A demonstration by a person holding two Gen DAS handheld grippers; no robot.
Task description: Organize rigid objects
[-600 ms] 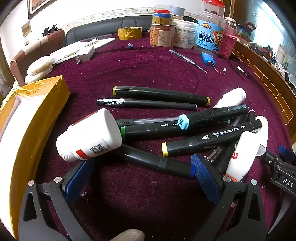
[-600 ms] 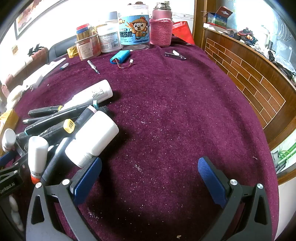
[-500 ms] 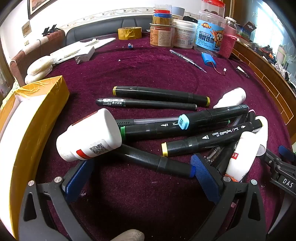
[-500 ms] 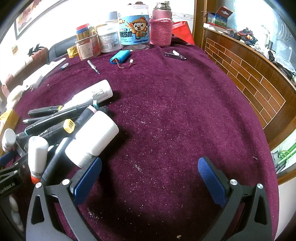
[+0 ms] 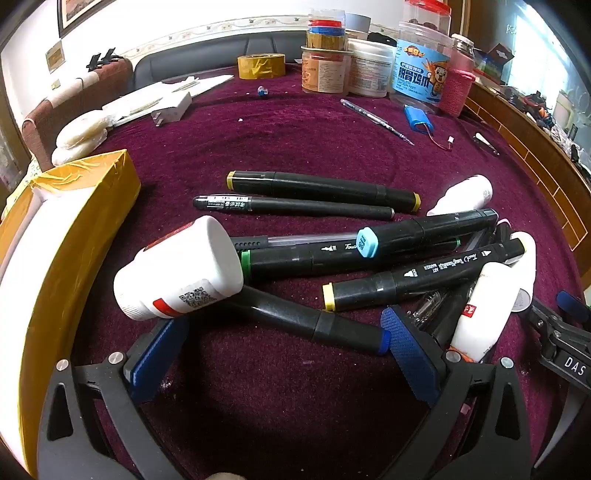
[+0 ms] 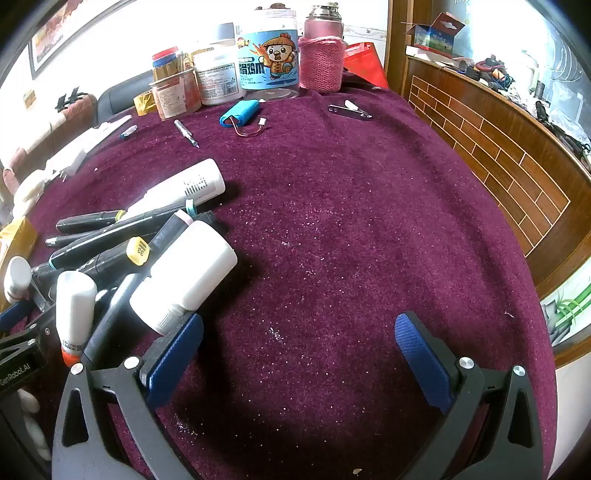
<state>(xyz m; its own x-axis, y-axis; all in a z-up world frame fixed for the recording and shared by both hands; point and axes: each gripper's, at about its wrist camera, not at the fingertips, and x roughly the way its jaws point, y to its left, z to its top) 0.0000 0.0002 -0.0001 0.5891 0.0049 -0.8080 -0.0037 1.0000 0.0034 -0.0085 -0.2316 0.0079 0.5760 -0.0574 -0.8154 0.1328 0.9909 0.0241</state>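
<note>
Presently both grippers stand spread and empty, the left gripper nearer the pile, a black marker lying crosswise between its fingers on the purple cloth, while the right gripper hovers beside a white bottle.

- Setting: a home living room.
- Worktop: covered in a plush maroon cloth.
- Dark sofa behind it, below a framed picture on a white wall.
- Food jars and a flask in a knitted pink sleeve at the far edge.
- Brick-patterned wooden partition to the right.
</note>
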